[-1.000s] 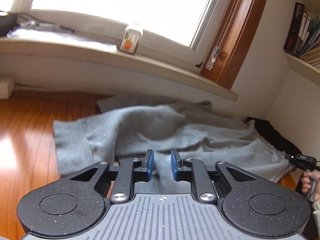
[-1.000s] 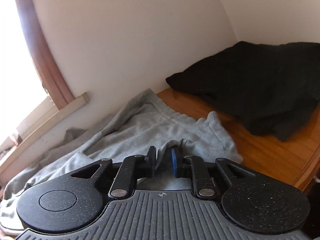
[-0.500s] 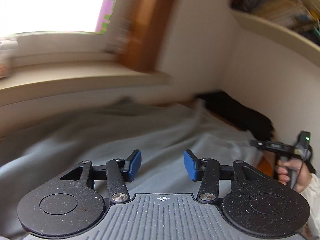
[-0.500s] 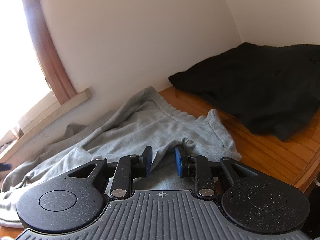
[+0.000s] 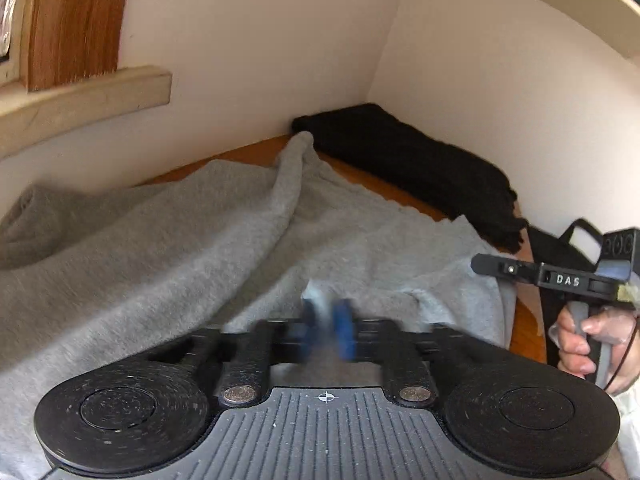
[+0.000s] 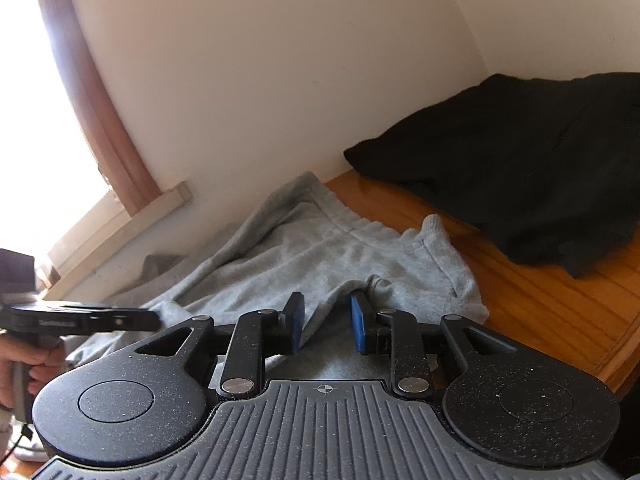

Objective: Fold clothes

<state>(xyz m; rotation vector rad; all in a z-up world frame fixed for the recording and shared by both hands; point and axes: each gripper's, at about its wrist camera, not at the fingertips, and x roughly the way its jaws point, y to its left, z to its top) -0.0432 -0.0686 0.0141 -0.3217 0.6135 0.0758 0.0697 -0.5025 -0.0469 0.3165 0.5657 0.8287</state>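
Left gripper [image 5: 326, 328], blurred, looks closed over the grey garment [image 5: 200, 240] on the worktop [image 6: 540, 300]; if it missed cloth, the fold fails. Right gripper [image 6: 326, 322], jaws just closing yet apart around a waistband ridge, may pinch thinly and slip.

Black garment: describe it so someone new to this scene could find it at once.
Find the room corner where two white walls meet above the wooden table. The black garment lies bunched there, against the wall. Its neighbour, the grey garment, is pale and spread toward the window.
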